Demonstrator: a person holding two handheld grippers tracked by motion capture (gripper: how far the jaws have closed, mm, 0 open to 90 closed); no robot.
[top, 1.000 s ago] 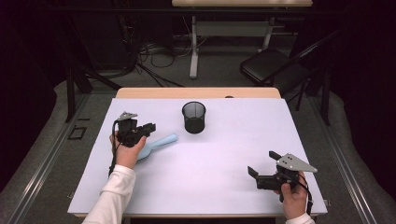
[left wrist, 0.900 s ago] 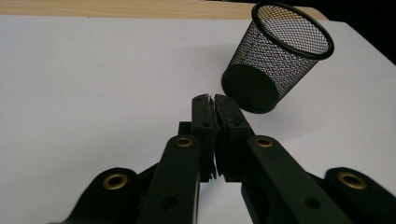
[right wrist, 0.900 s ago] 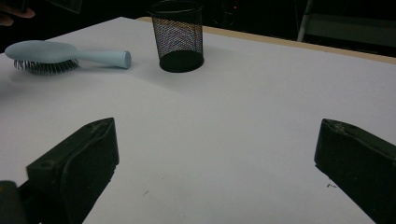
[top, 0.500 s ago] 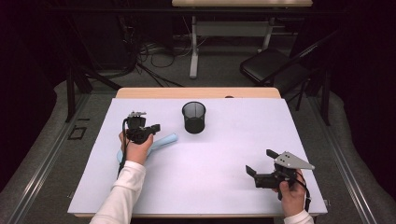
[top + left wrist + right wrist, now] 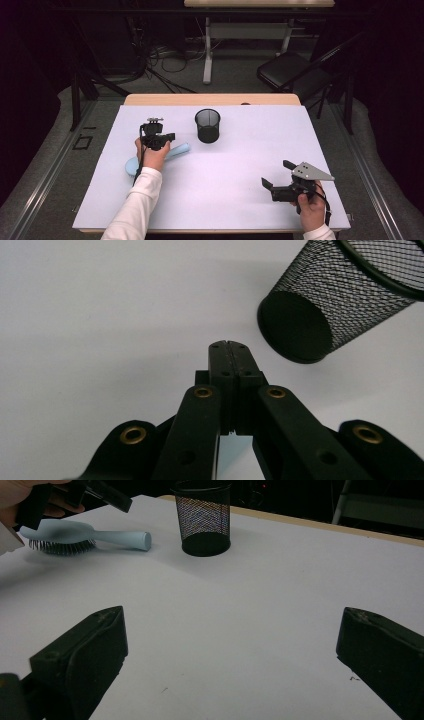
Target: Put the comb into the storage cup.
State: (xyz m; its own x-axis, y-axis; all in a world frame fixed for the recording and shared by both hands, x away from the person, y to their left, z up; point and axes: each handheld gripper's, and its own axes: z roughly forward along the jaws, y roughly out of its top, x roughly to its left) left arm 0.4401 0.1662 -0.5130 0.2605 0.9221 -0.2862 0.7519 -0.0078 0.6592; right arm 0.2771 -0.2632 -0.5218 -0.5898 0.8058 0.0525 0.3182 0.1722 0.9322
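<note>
A pale blue hairbrush (image 5: 180,149) lies on the white table top (image 5: 240,150), bristles down, its handle pointing at a black mesh cup (image 5: 207,125) that stands upright. My left gripper (image 5: 169,137) hovers over the brush handle, shut, with nothing between its jaws. In the left gripper view the closed tips (image 5: 228,345) point at the table just left of the cup (image 5: 320,305). My right gripper (image 5: 276,173) rests open near the front right edge. From the right gripper view its jaws (image 5: 232,625) stand wide apart, facing the brush (image 5: 75,532) and the cup (image 5: 202,517).
The table's wooden far edge (image 5: 210,98) shows behind the white sheet. Beyond it are a dark chair (image 5: 290,70), a table leg and cables on the floor. A person's white sleeve (image 5: 135,205) crosses the front left of the table.
My left hand has shifted a little to the right toward the cup and sunk closer to the brush handle. The right gripper has stayed in place.
</note>
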